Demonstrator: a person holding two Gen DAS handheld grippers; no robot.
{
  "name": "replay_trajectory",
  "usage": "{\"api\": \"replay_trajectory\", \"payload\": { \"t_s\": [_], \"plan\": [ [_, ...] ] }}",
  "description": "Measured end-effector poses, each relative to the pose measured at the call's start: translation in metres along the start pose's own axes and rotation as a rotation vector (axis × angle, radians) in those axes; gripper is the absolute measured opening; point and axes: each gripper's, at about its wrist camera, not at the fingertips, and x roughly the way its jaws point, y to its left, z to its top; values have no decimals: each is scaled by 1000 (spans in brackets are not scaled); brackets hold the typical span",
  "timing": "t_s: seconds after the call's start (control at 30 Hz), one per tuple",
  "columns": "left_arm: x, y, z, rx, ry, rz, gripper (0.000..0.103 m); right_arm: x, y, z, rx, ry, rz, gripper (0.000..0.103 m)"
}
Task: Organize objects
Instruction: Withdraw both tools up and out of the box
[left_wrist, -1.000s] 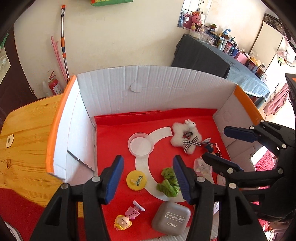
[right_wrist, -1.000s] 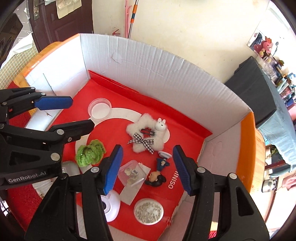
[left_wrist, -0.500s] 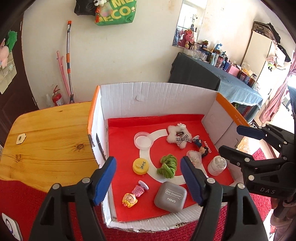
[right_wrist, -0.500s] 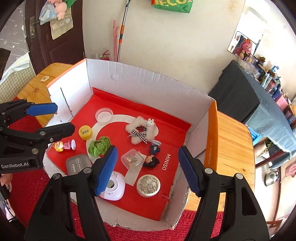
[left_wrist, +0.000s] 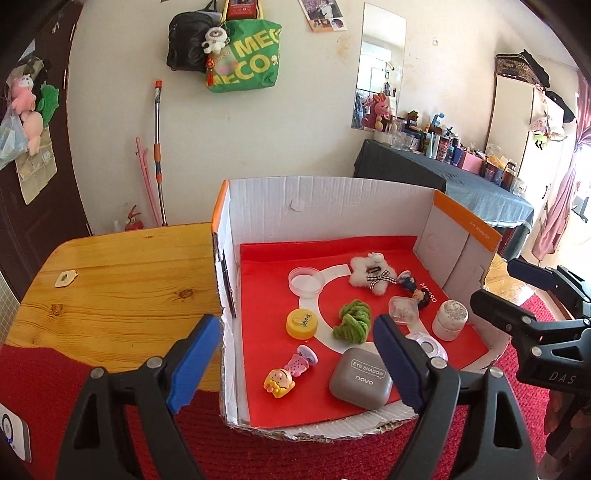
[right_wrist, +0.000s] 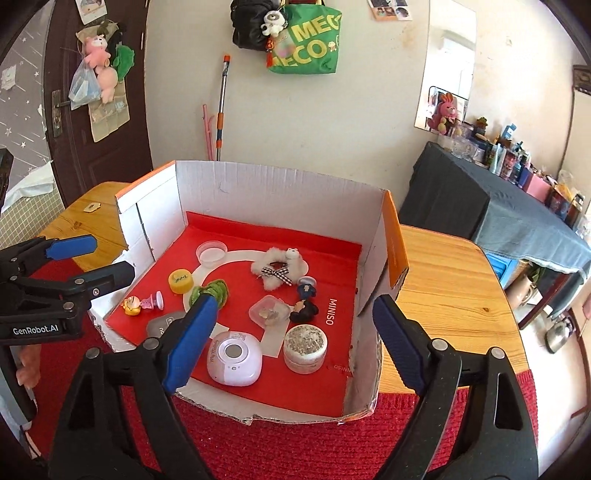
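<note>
An open cardboard box (left_wrist: 325, 195) (right_wrist: 258, 192) with a red lining stands on the wooden table (left_wrist: 122, 280). Inside lie a white plush (left_wrist: 371, 273), a clear lid (left_wrist: 304, 282), a yellow cap (left_wrist: 302, 324), a green scrunchie (left_wrist: 352, 321), a grey eye shadow case (left_wrist: 360, 378), a small doll (left_wrist: 279, 380), a white jar (right_wrist: 304, 347) and a white round device (right_wrist: 234, 358). My left gripper (left_wrist: 295, 332) (right_wrist: 110, 256) hangs before the box's front left corner. My right gripper (right_wrist: 293, 306) (left_wrist: 495, 282) hangs before the front right. Both jaws are opening, and nothing is between them.
A red knitted mat (right_wrist: 277, 443) covers the table's near edge under both grippers. Bare wood lies left (left_wrist: 122, 280) and right (right_wrist: 450, 295) of the box. A dark-clothed table with bottles (right_wrist: 517, 192) stands at the back right. A mop (left_wrist: 159, 155) leans on the wall.
Both grippers have drawn back from over the box towards its front and tipped upwards, so the wall and room show. Their jaws have spread wider. The objects have not moved.
</note>
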Motion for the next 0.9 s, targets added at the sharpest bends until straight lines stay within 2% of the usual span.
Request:
{"api": "replay_trajectory", "payload": {
  "t_s": [0.07,0.27,0.4,0.7,0.9],
  "plan": [
    [2,-3,-5,12,-18,19,92,7,3,-5,18,-6,-11,88],
    [10,-4,-19,6,-25,24,92,32,12,-13,26,0,-43,88],
    [13,-6,-27,1,-47,62,92,38,11,-17,53,1,-42,88],
    [15,-4,-30,-14,-37,39,96,45,14,-24,41,-5,-65,88],
    [15,-6,-31,-7,-40,57,96,44,16,-27,40,0,-64,88]
  ]
}}
